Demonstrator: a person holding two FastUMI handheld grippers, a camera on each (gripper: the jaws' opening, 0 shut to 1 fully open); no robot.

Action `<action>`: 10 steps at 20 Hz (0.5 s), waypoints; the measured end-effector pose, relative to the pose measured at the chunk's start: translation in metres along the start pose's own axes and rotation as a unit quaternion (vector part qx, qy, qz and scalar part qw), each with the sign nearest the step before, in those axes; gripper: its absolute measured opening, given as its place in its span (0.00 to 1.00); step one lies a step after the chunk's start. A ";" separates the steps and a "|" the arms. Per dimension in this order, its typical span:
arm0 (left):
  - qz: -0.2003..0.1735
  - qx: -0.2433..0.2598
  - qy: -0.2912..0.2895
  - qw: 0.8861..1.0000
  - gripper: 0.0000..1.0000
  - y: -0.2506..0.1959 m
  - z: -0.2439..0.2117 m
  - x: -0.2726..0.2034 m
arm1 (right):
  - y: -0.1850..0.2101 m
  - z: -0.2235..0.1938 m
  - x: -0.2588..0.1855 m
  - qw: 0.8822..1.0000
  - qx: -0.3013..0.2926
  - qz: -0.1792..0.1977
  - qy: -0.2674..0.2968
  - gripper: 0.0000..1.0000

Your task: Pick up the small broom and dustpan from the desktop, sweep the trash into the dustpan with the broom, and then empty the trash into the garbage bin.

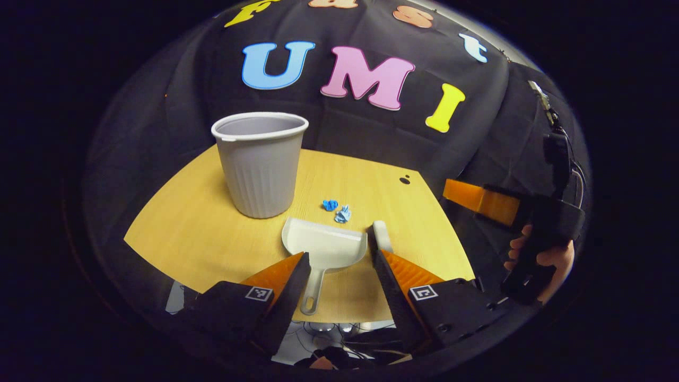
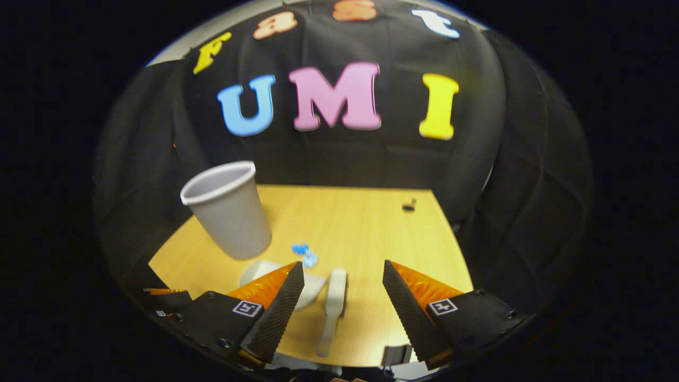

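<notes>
A white dustpan (image 1: 326,243) lies on the wooden table (image 1: 180,233), handle toward me, just beyond my left gripper (image 1: 339,252), which is open above the table's near edge. The white broom (image 1: 382,234) lies right of the dustpan, partly hidden by a finger. Two blue trash scraps (image 1: 337,209) rest beyond the dustpan. In the right gripper view, the broom (image 2: 334,305) lies between the fingers of my open right gripper (image 2: 342,268). There the dustpan (image 2: 314,285) sits partly behind a finger, with the trash (image 2: 305,254) past it.
The grey garbage bin (image 1: 260,164) stands upright at the table's left back, also seen as the bin (image 2: 228,209). A small dark spot (image 1: 405,180) marks the far right of the table. A hand (image 1: 541,257) holds the right gripper off the table's right edge.
</notes>
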State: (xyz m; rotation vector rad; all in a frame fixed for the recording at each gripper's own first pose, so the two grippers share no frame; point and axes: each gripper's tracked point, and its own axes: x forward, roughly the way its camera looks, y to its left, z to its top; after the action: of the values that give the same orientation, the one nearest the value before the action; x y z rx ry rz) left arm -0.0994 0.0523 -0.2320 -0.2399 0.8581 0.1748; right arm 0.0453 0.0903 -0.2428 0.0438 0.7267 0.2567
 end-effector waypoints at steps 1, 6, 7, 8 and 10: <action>0.007 -0.007 0.025 1.000 0.77 0.003 -0.007 0.003 | 0.002 -0.028 0.017 0.999 0.003 0.008 0.047 0.98; 0.054 -0.003 0.150 0.987 0.77 0.019 -0.018 0.030 | -0.008 -0.089 0.062 0.981 0.039 0.036 0.185 0.99; 0.064 0.005 0.175 0.982 0.76 0.022 -0.019 0.036 | -0.012 -0.096 0.068 0.977 0.050 0.042 0.205 0.99; 0.070 0.012 0.195 0.978 0.77 0.021 -0.019 0.043 | -0.014 -0.101 0.073 0.973 0.055 0.047 0.220 0.99; 0.070 0.019 0.248 0.966 0.77 0.015 -0.028 0.053 | -0.021 -0.111 0.084 0.966 0.058 0.052 0.247 0.98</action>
State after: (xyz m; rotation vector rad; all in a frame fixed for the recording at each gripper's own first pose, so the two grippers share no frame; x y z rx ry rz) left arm -0.0893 0.0618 -0.2921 -0.1880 1.3783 0.2351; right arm 0.0361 0.0849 -0.3834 0.1333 1.2384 0.3307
